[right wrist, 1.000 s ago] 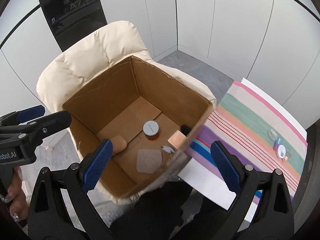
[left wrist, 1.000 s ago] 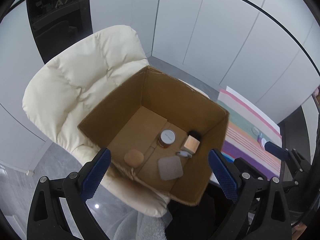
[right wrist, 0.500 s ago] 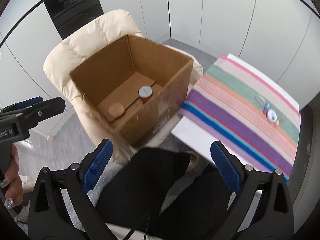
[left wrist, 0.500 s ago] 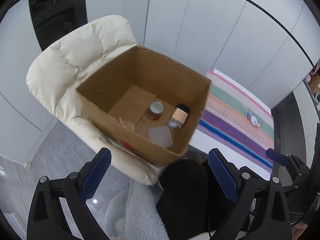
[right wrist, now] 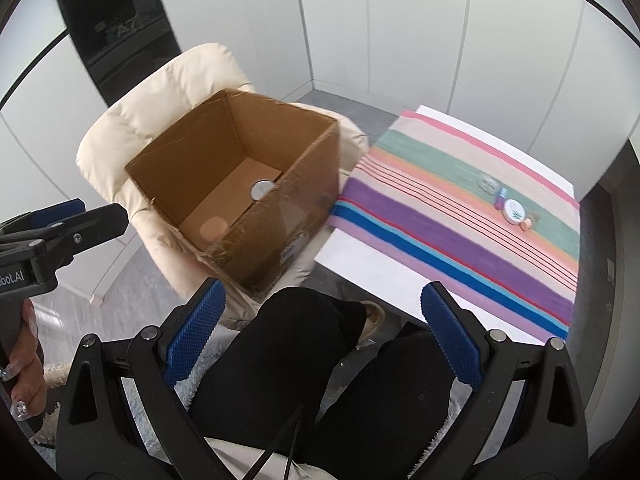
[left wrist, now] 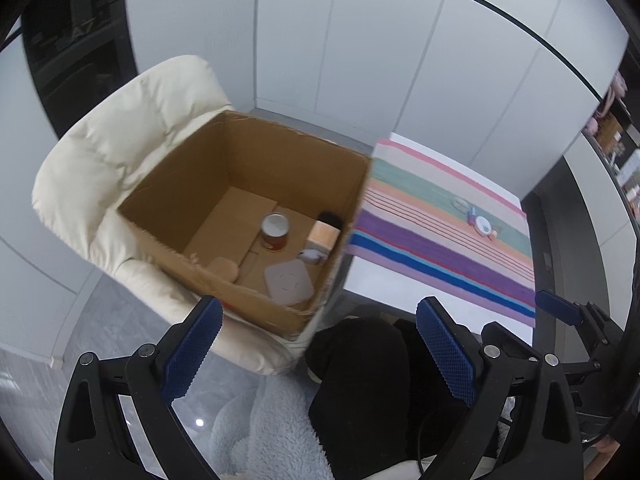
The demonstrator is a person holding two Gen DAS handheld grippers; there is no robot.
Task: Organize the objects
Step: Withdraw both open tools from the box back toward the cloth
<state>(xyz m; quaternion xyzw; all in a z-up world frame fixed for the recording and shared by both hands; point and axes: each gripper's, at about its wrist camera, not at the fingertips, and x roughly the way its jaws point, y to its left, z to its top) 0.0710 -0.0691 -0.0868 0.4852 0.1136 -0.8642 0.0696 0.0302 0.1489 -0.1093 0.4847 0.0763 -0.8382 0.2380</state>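
Left wrist view: the left gripper (left wrist: 318, 350), jaws wide and empty, hangs above a cardboard box (left wrist: 224, 296) on a cream chair (left wrist: 120, 136). Right gripper (right wrist: 320, 334) also gapes empty; small items (right wrist: 514, 211) remain on the striped cloth (right wrist: 440, 232).

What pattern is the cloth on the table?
The table cloth has multicoloured stripes: pink, green, orange, purple, blue. Clearest in the right wrist view.

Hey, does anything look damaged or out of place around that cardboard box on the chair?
The cardboard box sits skewed on the cream chair, and its near top edge is frayed and torn. A few small items remain out on the striped cloth.
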